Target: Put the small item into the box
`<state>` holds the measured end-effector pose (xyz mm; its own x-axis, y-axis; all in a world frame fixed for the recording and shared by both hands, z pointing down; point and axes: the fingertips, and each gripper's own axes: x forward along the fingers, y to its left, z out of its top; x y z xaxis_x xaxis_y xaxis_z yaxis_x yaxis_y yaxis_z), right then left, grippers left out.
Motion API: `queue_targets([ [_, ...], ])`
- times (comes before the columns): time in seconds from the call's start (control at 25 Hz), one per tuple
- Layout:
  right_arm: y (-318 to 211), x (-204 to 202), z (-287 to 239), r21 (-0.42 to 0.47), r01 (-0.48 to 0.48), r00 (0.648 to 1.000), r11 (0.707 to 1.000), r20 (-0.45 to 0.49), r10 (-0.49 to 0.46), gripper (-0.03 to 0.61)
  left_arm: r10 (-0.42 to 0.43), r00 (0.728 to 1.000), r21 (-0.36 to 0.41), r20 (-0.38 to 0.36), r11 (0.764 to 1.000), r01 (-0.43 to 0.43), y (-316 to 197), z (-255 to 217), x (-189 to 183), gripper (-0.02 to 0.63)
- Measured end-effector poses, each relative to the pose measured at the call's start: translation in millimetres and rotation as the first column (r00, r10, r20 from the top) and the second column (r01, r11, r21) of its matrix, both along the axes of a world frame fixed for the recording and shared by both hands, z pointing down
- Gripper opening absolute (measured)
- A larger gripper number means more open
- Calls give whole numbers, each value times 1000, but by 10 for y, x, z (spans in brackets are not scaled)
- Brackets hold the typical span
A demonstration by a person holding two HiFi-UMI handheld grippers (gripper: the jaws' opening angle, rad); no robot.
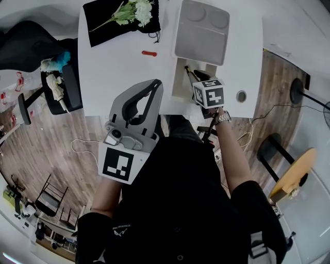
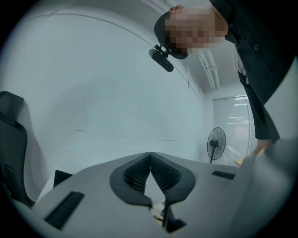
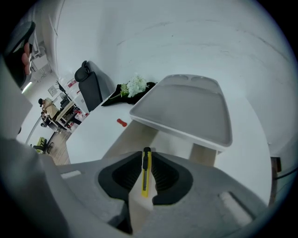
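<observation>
The right hand-held gripper point(image 3: 146, 163) is clenched on a slim yellow and black utility knife point(image 3: 145, 183). Its ribbed pads press the knife's two flat sides and the black end pokes out just past the jaw tips toward 12 o'clock. In the head view this gripper hangs over the open near end of the beige box point(image 1: 179, 85), right of centre. The grey lid point(image 1: 201, 31) lies across the far part of the box toward 12 o'clock, so only the near part is uncovered. The knife is therefore above the opening and still in the grasp, not yet inside. The left hand-held gripper point(image 2: 150, 160) is clenched with nothing between its pads. It is raised off the white counter point(image 1: 118, 67) and tilted up toward the ceiling, taking no part. The knife looks light and rigid, with a smooth plastic body that could twist or slip if pinched near one end. The present hold on the broad faces near the middle looks the safest. Whether the blade is drawn in cannot be told, so the tip deserves care near the box wall. A small red item point(image 1: 149, 53) lies on the counter at about 11 o'clock from the box. A black cloth with white flowers point(image 1: 135, 11) sits further off in the same direction.
</observation>
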<state>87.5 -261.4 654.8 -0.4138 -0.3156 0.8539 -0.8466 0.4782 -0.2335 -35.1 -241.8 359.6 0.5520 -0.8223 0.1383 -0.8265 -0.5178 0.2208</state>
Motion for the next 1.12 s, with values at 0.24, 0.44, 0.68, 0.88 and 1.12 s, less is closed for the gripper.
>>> queue_targets([
  [0.24,9,143,-465,99,-45,998,994,53,40,6,23,1000,30,3,999,-23,184,-87,137,5],
  [0.44,133,206,-942,157,-75,987,985,153,50,6,29,1000,46,10,999,-29,354,-134,246,5],
  [0.68,211,415,-1460,303,-69,988,951,153,23,6,11,1000,55,6,998,-11,542,-154,355,5],
  [0.88,287,618,-1899,355,-138,964,925,264,42,6,0,1000,78,11,997,-1,709,-213,474,5],
  [1.12,597,744,-2349,409,-172,936,896,352,19,6,-29,999,102,13,994,28,920,-282,595,5],
])
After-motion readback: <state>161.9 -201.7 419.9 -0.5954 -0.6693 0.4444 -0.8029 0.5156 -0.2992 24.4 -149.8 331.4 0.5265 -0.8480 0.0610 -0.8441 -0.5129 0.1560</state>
